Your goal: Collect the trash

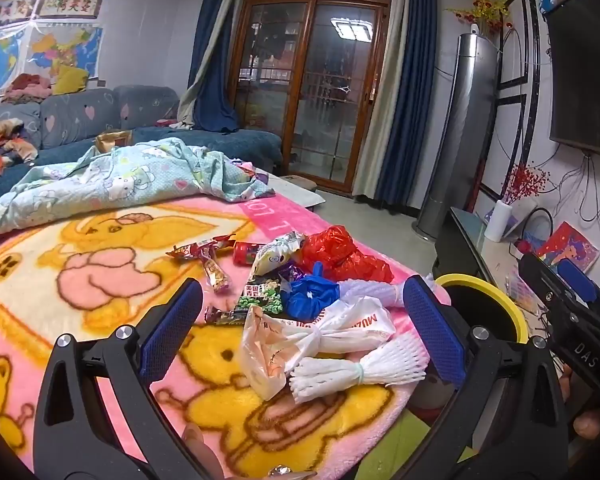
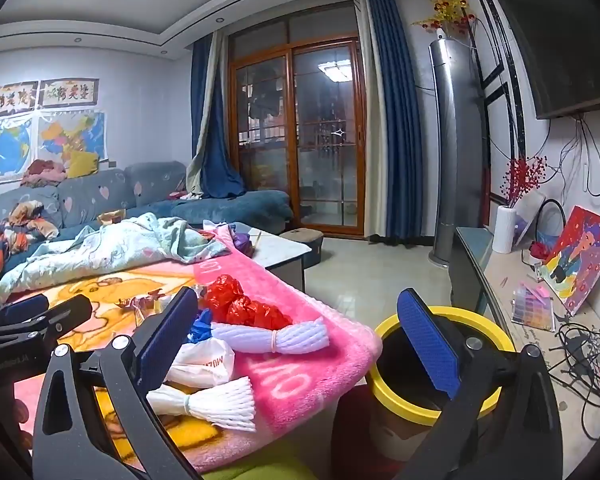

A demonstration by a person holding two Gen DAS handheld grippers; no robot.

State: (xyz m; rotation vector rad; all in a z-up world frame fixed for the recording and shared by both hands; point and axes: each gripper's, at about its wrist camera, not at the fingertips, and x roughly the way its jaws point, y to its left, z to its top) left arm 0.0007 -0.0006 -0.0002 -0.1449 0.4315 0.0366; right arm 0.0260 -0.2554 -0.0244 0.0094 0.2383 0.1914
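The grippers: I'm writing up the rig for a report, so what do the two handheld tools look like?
Both look alike. The left gripper has a black plastic frame with triangular cut-outs, silver bolts at the pivots, and two blue, finely textured pads. The right gripper has the same build and blue pads. Seen from the left wrist view, its black body carries white lettering reading DAS. No cables or sleeves show.

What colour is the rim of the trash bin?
Yellow. The bin's rim shows best in the right wrist view, beside the pink blanket.

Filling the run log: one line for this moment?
left gripper open | right gripper open | trash on pink blanket | yellow-rimmed bin beside
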